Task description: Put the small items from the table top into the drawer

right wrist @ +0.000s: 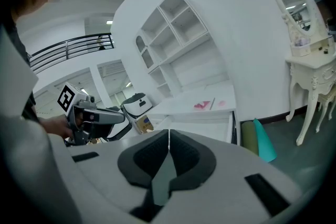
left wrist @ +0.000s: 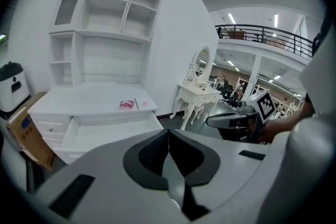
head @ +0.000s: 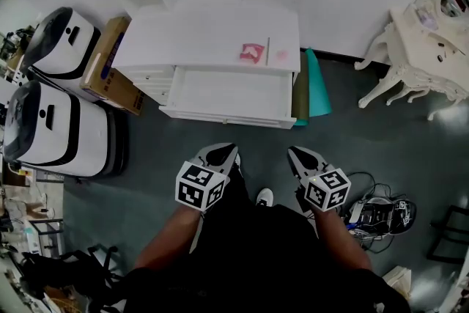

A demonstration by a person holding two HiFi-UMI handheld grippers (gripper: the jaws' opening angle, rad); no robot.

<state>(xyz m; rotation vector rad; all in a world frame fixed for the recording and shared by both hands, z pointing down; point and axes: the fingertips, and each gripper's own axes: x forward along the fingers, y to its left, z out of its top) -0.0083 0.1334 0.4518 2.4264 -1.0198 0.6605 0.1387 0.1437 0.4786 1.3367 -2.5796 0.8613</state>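
Observation:
A white desk [head: 198, 37] stands ahead with its wide drawer [head: 227, 93] pulled open and nothing showing inside. On the desk top lie a red item [head: 251, 52], a thin stick [head: 268, 48] and a small pink item [head: 281, 54]; the red item [left wrist: 126, 104] [right wrist: 202, 105] also shows in both gripper views. My left gripper [head: 226, 152] and right gripper [head: 299, 155] hang over the floor in front of the drawer, well short of it. Both are shut with nothing between the pads [left wrist: 157, 152] [right wrist: 157, 157].
Two white machines [head: 55, 110] and a cardboard box [head: 110, 62] stand left of the desk. A teal board [head: 316, 84] leans at its right side. An ornate white dressing table [head: 425, 55] is far right. Cables and a device [head: 377, 212] lie on the floor by my right.

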